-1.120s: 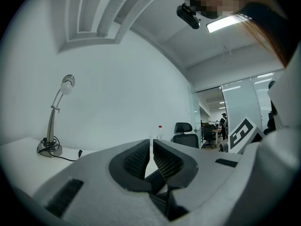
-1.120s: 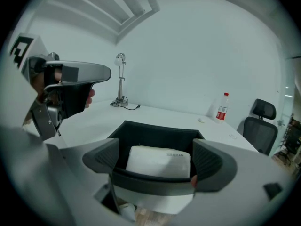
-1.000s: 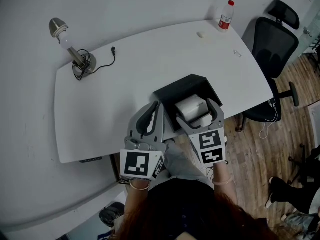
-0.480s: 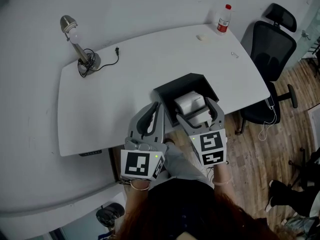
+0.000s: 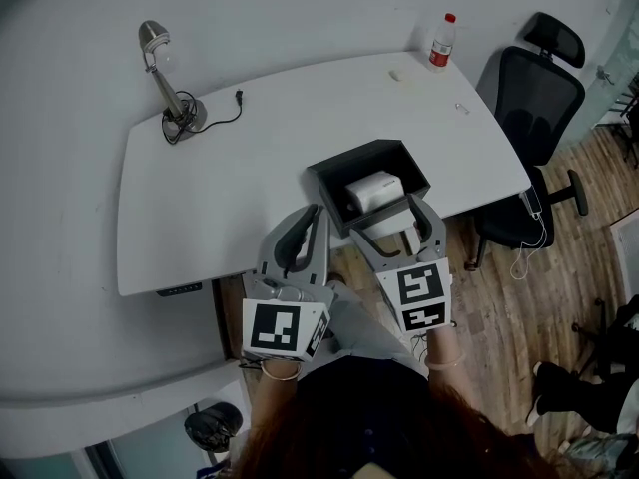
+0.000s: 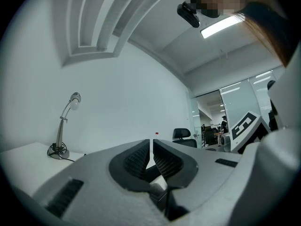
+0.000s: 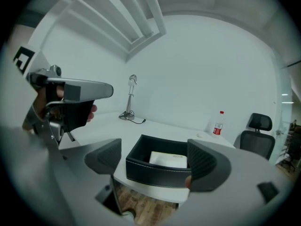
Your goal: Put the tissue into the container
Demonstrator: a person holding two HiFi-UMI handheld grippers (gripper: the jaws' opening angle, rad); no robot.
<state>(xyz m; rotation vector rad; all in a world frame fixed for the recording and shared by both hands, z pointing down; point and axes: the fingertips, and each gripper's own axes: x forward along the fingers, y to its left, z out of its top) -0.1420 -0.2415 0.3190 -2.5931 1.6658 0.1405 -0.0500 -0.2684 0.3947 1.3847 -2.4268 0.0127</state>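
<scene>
One broad white table (image 5: 230,178) fills most of the head view, with a black office chair (image 5: 534,88) at its far right corner. At the table's near edge sits the black container (image 5: 321,180), open at the top, and the white tissue (image 5: 371,190) pack lies flat inside it, toward the right wall. Smaller still are a desk lamp (image 5: 165,78) at the far left of the table and a red-capped bottle (image 5: 440,41) at the far edge.

Both tools hang short of the table, over the person's lap. The right gripper (image 5: 397,224) has its jaws spread wide with nothing between them. Its own view looks across bare wooden floor at the container's front wall and the tissue beyond. The left gripper (image 5: 312,230) has its pads drawn together to a thin slit, with nothing in it.

Judged from this, the placing step is done: the tissue is in the container and released, and the hand is backing off. What remains is only to carry both tools clear without brushing the near rim.

Against a second ago, the right jaws no longer flank the tissue. They have come back past the container's near wall. The table and lamp have slid up the head view, so the person seems to have drawn back.
</scene>
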